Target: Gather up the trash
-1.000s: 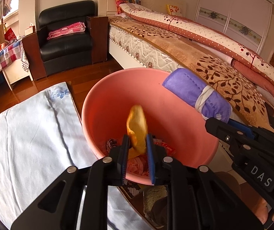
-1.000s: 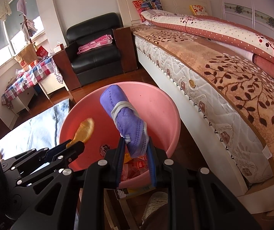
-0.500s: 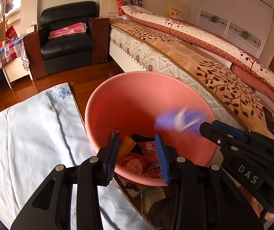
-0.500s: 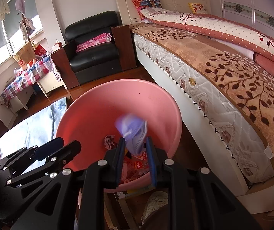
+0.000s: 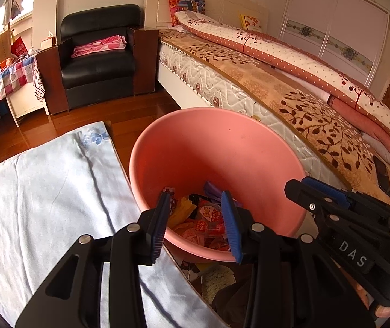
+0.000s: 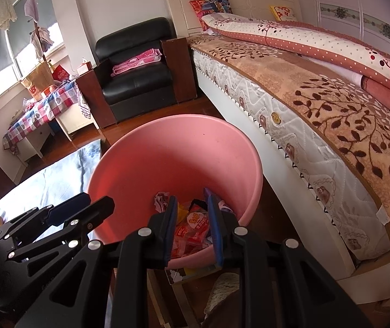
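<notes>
Hovering over the near rim of a pink basin, the left gripper has its blue-padded jaws spread apart with nothing between them. Just to its right the right gripper hangs over the same rim, its jaws also apart and empty, though a bit narrower. Down in the bottom of the basin lies the trash: a yellow scrap, a red snack wrapper with a cartoon print, and a purple face mask bunched against the far side of the pile, all touching one another in a loose heap. From the right-hand camera the same wrapper shows between the fingers, with a crumpled pale bit of paper just to its left. To the left of the basin, close against its wall, a pale blue cloth with a small flower print covers a flat surface. Under the basin's near edge some printed paper and a beige mat lie on the floor. On the right runs a bed with a brown leaf-patterned blanket and a rolled dotted quilt along its far side. Beyond the basin the wooden floor leads to a black armchair holding a folded pink cloth, with a checked tablecloth on a table by the window at far left.
</notes>
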`<action>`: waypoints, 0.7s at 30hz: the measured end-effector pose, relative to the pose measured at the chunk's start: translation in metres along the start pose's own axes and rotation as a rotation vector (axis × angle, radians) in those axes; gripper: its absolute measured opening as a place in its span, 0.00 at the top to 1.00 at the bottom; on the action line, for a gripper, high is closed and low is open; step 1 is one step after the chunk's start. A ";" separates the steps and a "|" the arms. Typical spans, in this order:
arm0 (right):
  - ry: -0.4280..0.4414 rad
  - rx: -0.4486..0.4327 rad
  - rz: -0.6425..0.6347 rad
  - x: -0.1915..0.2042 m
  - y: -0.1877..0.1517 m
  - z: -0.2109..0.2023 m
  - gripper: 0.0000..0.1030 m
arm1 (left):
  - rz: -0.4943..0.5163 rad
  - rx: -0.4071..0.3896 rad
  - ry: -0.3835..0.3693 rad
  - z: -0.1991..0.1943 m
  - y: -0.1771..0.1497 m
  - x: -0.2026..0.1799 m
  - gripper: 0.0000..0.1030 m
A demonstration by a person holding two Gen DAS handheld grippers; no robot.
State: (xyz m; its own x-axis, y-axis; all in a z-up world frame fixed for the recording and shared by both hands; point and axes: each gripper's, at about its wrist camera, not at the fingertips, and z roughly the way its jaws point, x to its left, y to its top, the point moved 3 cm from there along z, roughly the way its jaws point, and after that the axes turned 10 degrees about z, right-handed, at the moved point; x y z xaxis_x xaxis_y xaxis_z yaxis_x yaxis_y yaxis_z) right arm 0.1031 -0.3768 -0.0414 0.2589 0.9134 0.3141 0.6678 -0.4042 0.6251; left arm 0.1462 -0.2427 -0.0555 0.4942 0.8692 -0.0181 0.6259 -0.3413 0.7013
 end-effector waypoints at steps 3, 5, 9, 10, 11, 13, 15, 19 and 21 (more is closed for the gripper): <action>0.009 -0.005 -0.005 0.003 -0.003 -0.006 0.78 | -0.005 -0.011 0.002 -0.006 0.000 0.002 0.62; 0.016 -0.007 -0.009 0.006 -0.005 -0.010 0.78 | -0.007 -0.017 0.003 -0.010 0.000 0.002 0.62; 0.020 -0.018 -0.014 0.009 -0.006 -0.017 0.78 | -0.012 -0.027 0.003 -0.017 0.000 0.003 0.62; 0.023 -0.021 -0.014 0.010 -0.007 -0.019 0.78 | -0.014 -0.030 0.003 -0.018 0.000 0.004 0.62; 0.025 -0.026 -0.013 0.010 -0.007 -0.021 0.78 | -0.015 -0.033 0.003 -0.020 0.000 0.005 0.62; 0.028 -0.035 -0.013 0.011 -0.007 -0.025 0.75 | -0.018 -0.038 0.004 -0.023 0.001 0.005 0.62; 0.030 -0.049 -0.013 0.013 -0.007 -0.030 0.66 | -0.023 -0.043 0.004 -0.027 0.001 0.006 0.62; 0.039 -0.070 -0.019 0.017 -0.007 -0.038 0.66 | -0.031 -0.055 0.008 -0.033 0.001 0.011 0.62; 0.040 -0.077 -0.025 0.019 -0.008 -0.042 0.66 | -0.034 -0.063 0.014 -0.038 0.000 0.014 0.62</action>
State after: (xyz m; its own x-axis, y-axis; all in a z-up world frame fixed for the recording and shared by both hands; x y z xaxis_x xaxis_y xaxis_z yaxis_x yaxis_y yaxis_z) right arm 0.0736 -0.3581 -0.0108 0.2133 0.9212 0.3253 0.6179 -0.3851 0.6855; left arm 0.1305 -0.2176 -0.0286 0.4649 0.8848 -0.0330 0.6023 -0.2887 0.7442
